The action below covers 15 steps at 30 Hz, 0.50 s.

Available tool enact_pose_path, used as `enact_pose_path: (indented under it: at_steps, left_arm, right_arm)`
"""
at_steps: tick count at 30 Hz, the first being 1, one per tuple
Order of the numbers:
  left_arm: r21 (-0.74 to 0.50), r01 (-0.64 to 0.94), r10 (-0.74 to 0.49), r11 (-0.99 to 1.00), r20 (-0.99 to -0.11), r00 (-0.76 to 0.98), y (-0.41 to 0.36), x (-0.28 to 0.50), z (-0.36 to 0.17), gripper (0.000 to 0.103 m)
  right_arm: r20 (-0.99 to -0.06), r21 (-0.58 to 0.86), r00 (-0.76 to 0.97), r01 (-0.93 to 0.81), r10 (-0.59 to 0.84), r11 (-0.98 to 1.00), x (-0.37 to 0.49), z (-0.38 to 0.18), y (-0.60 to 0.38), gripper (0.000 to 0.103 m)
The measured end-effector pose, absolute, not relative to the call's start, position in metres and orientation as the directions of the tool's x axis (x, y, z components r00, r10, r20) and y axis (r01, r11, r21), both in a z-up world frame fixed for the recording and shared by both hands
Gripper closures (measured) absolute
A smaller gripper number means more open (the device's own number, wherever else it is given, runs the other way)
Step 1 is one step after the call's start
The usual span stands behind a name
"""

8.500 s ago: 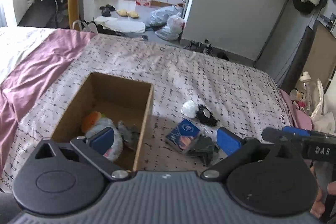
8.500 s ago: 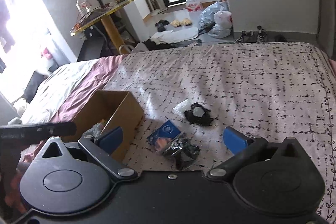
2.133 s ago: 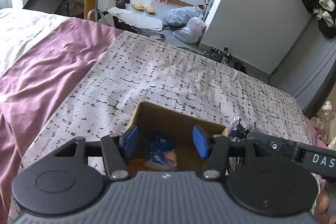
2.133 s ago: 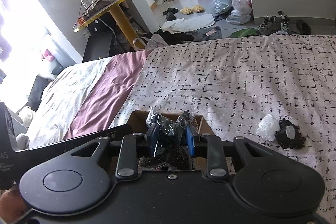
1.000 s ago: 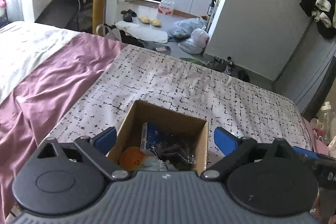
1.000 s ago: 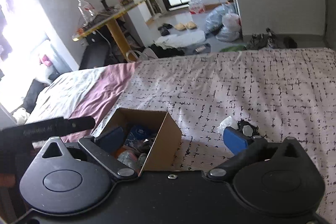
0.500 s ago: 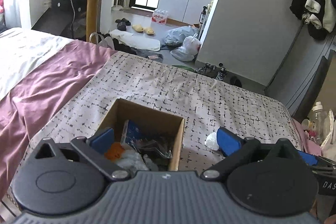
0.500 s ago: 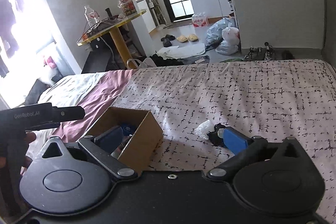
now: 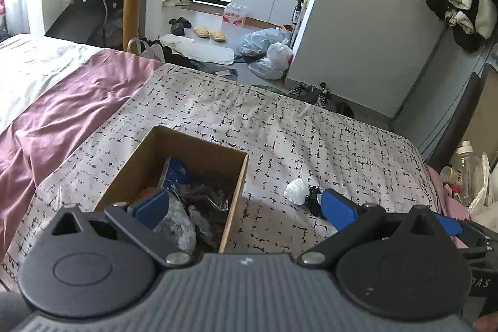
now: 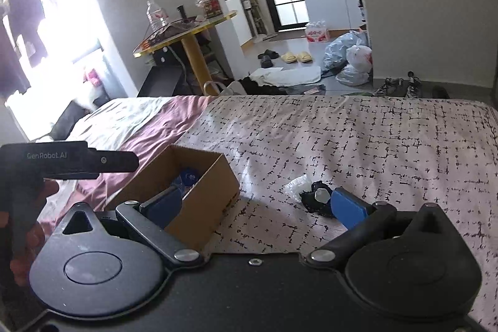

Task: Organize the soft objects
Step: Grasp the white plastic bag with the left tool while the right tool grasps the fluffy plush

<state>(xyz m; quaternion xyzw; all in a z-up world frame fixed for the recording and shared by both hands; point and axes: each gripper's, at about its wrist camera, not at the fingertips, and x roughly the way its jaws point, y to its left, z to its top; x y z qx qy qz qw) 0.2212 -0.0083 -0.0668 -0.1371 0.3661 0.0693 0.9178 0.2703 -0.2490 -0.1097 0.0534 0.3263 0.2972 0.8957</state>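
Bed (image 9: pixel 311 126) is covered by a soft patterned sheet; a firm press-down could bunch the sheet into the tool along with the item.

Box (image 9: pixel 239 176) sits on the bed, left of centre, open-topped and already loaded: blue packet (image 9: pixel 179 173), crinkly bag (image 9: pixel 211 192), a pale wrapped lump nearer the camera. Contents are piled near the rim on the near side. Another drop could be left perched on the heap or spilled out, and the light box could be nudged or tipped on the soft bedding if its wall is clipped.

Left tool (image 9: pixel 242 206) is spread wide, nothing held, hovering over the near end of the box. Right tool (image 10: pixel 261 204) is likewise wide apart and empty, box to its left, loose items just ahead of its right finger.

Left outside, right of the box and well apart from it: white wad (image 10: pixel 295 184) touching black tuft (image 10: pixel 314 198). Because they touch, both could be caught in one grasp, or only one lifted and the other dragged. Both look light and squashy; slip-out from a shallow pinch is judged likely.
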Motion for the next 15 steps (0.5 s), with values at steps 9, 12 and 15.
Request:
enact_pose_path:
  at_steps: [9,12,15]
  left_arm:
    - [-0.166,-0.277,0.081,0.946,-0.708,0.702,-0.036,0.217,-0.076,0.0]
    - [-0.198,-0.298,0.07,0.934,-0.717,0.694,-0.043,0.218,-0.081,0.0]
    - [-0.194,-0.305,0.072,0.932,-0.726,0.683,-0.053,0.22,-0.086,0.0]
  right_arm:
    - [-0.606,0.267,0.559,-0.527,0.566,0.807,0.277,-0.114,-0.265,0.0]
    - [-0.624,0.274,0.541,-0.524,0.564,0.806,0.281,-0.118,-0.27,0.0]
    - [-0.646,0.276,0.519,-0.525,0.56,0.805,0.285,-0.123,-0.271,0.0]
